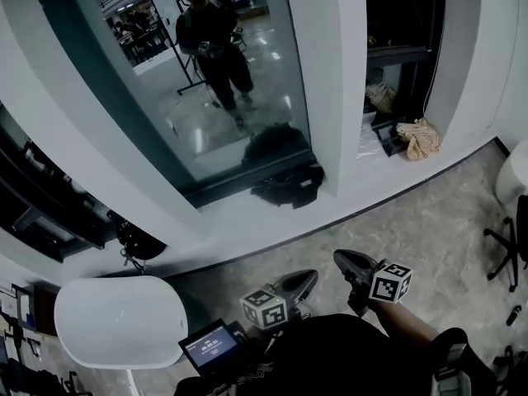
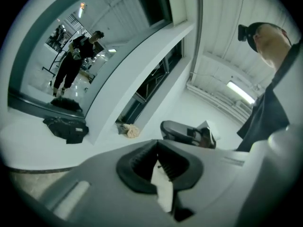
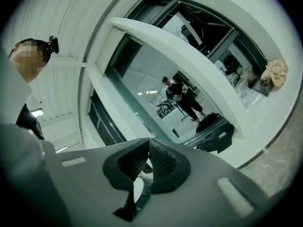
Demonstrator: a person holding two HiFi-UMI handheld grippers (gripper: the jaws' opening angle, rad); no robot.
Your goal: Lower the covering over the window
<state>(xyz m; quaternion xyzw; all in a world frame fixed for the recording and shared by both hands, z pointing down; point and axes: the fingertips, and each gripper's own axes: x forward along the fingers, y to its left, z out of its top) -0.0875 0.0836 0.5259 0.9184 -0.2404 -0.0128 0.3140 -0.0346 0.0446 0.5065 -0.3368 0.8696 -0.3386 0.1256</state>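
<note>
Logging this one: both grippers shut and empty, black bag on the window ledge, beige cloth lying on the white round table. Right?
Not quite. The beige cloth lies on the ledge further right, not on the white round table, as the head view shows. The rest stands.

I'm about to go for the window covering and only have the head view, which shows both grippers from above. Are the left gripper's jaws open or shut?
Observer: Shut. In the left gripper view, the left gripper has its pads together with nothing between them.
Operator: And the right one?
Observer: Also shut and empty. In the right gripper view, the right gripper has its pads meeting, and it is aimed toward the window.
</note>
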